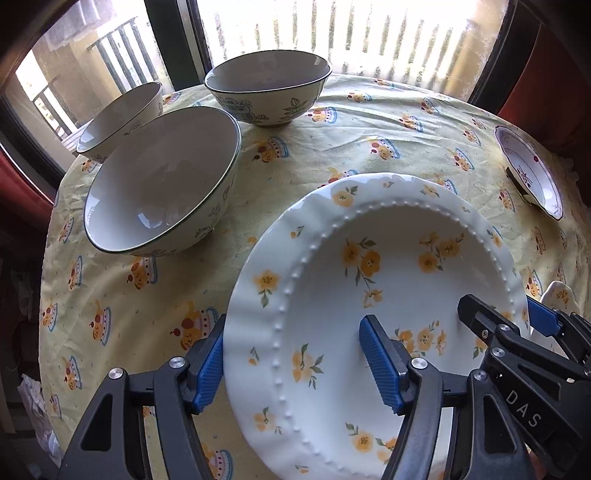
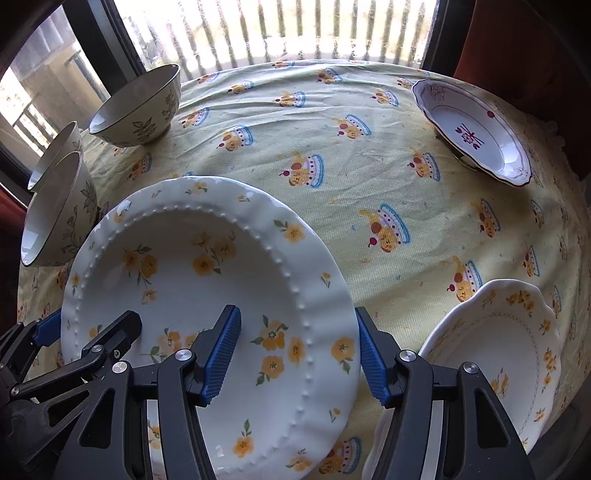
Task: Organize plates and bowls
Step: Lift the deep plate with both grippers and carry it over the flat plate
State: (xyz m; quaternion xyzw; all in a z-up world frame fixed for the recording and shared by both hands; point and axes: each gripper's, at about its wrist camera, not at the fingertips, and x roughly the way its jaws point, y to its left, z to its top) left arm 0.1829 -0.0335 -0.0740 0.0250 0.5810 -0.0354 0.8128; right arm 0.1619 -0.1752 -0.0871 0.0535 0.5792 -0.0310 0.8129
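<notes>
Bench cover: my bench wears a pale yellow tablecloth (image 2: pixel 369 122), printed all over with little cakes topped with cherries and lightly creased.
Cloth edge: it curves away round the far side and hangs over on the left.
Window: behind the bench I see a window (image 1: pixel 332 37) with dark frames (image 1: pixel 173 48), very bright with daylight.
Outside: through the glass stands a row of pale vertical railings (image 2: pixel 295 33); further left, a yellowish building wall.
Red surface: a dull red surface (image 2: pixel 517 44) shows past the frame on the right.

The letters "DAS" (white on black) stand on the right tool's (image 1: pixel 495 325) body.
</notes>
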